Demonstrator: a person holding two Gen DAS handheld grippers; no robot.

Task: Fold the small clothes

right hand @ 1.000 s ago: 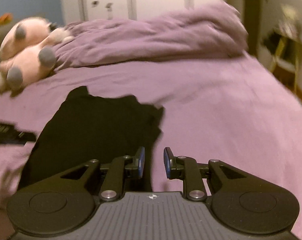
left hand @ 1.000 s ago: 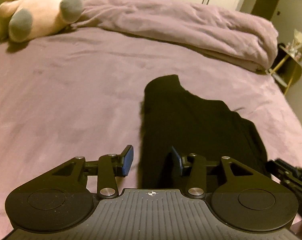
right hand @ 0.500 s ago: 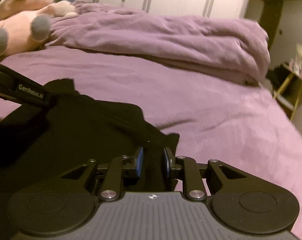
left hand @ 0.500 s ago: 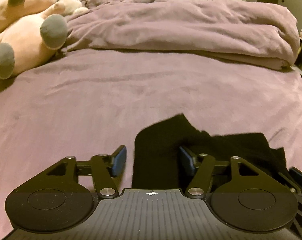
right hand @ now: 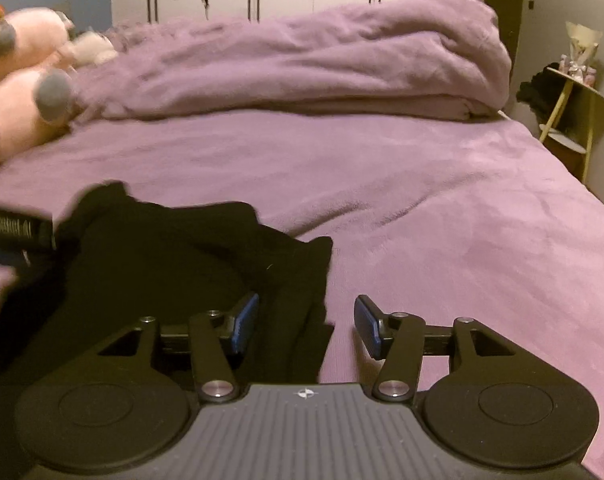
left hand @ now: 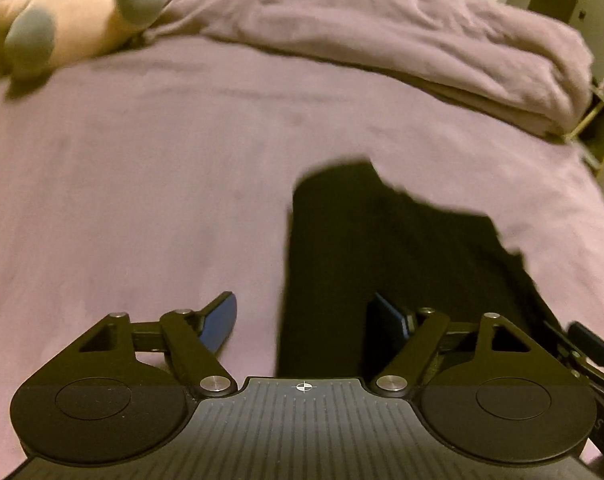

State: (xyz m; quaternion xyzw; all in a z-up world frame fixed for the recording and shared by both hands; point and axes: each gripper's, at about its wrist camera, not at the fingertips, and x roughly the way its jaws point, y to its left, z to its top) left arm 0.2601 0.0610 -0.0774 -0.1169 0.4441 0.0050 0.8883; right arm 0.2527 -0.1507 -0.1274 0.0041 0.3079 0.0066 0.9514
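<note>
Both tools are matte black plastic. The left hand-held gripper (left hand: 304,320) has a ribbed grey deck with a small white crosshair mark at its front edge, two round flat discs at the sides, and angled link arms pinned with silver screws. Its fingers (left hand: 222,320) carry blue pads. The right hand-held gripper (right hand: 305,322) is built the same, with ridged blue pads (right hand: 246,322).

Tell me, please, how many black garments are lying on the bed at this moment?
1. A single black garment lies rumpled on the near part of the purple bedsheet, its edges between both open tongs. Its dark folds could hide a second piece.
</note>
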